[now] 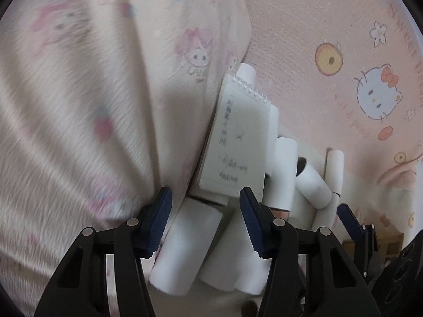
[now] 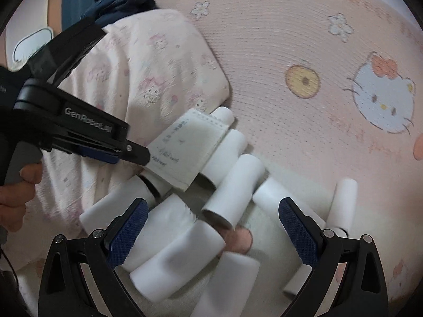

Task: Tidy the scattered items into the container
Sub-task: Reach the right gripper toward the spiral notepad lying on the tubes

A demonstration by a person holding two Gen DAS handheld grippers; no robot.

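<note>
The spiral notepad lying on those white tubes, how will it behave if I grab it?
The spiral notepad looks thin, so probably light and a bit floppy. It rests tilted on white tubes, which may roll and shift once it lifts.

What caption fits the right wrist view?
Open right claw above white tubes and a notepad.

A small white spiral-bound notepad lies at mid-frame in the right wrist view, resting on a heap of white cardboard tubes that spreads below and right of it. A pale cartoon-printed quilt lies upper left, on the pink cartoon-printed bed mat.
</note>
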